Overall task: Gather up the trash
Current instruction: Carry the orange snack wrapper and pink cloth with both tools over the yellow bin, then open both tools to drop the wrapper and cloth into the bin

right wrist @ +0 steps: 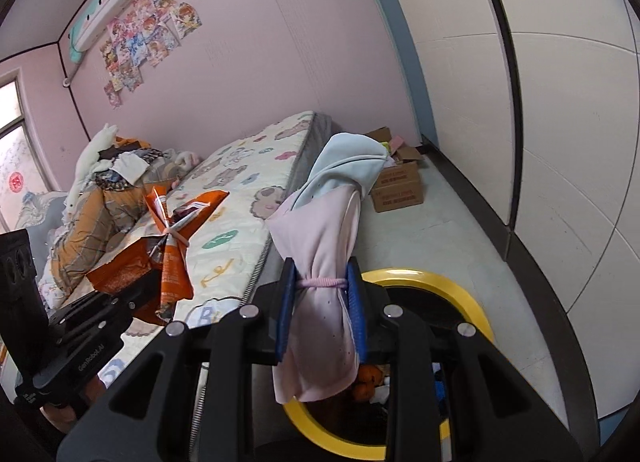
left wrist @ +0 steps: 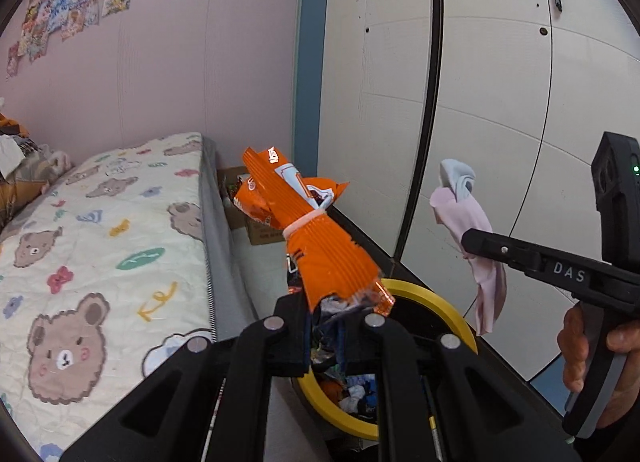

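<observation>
While the bear-print mattress (left wrist: 100, 246) fills the left of the room along the pink wall (left wrist: 180, 62), a yellow-rimmed trash bin (left wrist: 432, 298) stands on the floor beside it, below both grippers, already holding mixed scraps. Behind the bin, against the white panelled wall (left wrist: 492, 82), sits an open cardboard box (right wrist: 396, 182). Held above the bin, the left gripper (left wrist: 324, 322) is clamped on the lower end of an orange snack bag (left wrist: 316, 230), which is cinched at its middle by a pale band. To its right, the right gripper (right wrist: 322, 302) is closed tight on a pink and light-blue cloth bundle (right wrist: 320, 230), tied with a pink band, hanging over the bin's rim.
</observation>
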`<state>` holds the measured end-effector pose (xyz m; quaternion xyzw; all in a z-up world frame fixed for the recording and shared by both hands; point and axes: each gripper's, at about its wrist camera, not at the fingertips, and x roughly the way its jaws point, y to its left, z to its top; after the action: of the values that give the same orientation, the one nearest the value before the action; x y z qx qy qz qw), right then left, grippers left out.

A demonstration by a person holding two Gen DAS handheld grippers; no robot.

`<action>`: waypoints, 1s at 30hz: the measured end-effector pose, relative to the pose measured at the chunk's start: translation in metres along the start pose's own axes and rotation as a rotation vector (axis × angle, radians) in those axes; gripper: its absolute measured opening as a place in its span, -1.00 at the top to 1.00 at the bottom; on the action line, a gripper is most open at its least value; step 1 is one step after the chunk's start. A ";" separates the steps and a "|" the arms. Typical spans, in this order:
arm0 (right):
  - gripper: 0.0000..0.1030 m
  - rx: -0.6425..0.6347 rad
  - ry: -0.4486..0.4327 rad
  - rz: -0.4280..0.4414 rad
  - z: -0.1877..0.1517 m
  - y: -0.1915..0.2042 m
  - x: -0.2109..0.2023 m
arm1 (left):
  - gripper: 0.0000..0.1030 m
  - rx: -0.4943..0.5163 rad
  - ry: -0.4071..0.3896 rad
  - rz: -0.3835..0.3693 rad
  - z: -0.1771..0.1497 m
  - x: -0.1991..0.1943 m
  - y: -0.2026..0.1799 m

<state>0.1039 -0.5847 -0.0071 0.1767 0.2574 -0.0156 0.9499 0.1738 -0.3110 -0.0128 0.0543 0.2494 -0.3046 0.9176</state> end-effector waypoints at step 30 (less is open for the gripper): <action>0.12 0.173 0.079 -0.075 -0.022 -0.061 0.073 | 0.15 -0.089 0.246 -0.130 -0.038 0.093 -0.009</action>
<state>0.1498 -0.6301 -0.0809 0.2490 0.2988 -0.0663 0.9189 0.2163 -0.3580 -0.0911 0.0342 0.3763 -0.3431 0.8600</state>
